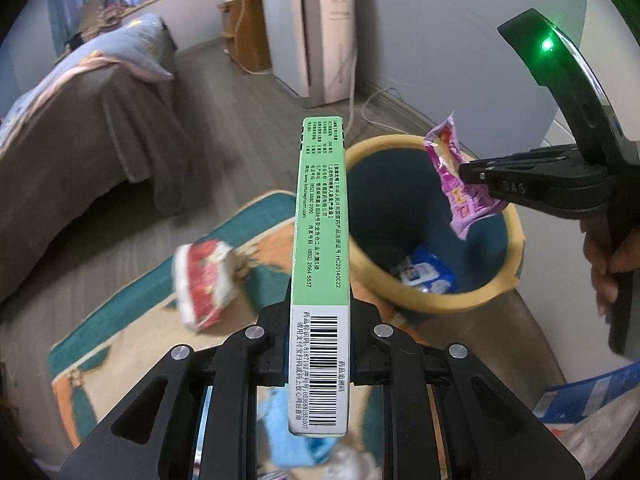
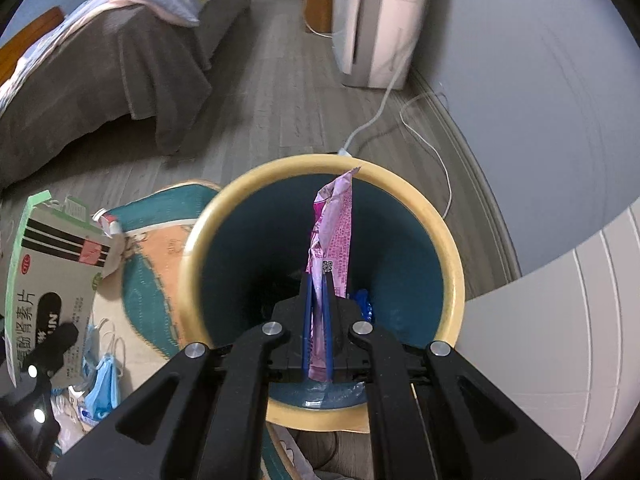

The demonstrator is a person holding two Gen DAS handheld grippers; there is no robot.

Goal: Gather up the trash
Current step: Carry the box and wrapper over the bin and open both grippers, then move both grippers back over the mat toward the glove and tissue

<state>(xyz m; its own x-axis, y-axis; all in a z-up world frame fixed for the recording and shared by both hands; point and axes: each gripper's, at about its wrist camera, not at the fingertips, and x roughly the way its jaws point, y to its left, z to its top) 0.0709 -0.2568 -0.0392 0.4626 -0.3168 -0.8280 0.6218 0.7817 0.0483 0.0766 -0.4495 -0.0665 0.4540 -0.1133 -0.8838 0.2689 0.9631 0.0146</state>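
My left gripper [image 1: 320, 312] is shut on a green medicine box [image 1: 322, 240], held edge-up left of the bin. The box also shows at the left of the right wrist view [image 2: 52, 280]. My right gripper [image 2: 318, 280] is shut on a pink-purple snack wrapper [image 2: 334, 232] and holds it over the open mouth of the yellow-rimmed, teal bin [image 2: 448, 248]. In the left wrist view the right gripper [image 1: 466, 174] grips the wrapper [image 1: 452, 168] above the bin [image 1: 492, 292]. A blue-white packet [image 1: 426, 274] lies in the bin.
A red-white wrapper [image 1: 206, 280] lies on the teal-orange rug [image 1: 120, 340]. Blue face masks [image 2: 102, 380] lie on the rug. A bed [image 1: 80, 128] stands left, an air purifier [image 1: 316, 32] with its cable at the back, a white cabinet [image 2: 560, 340] right.
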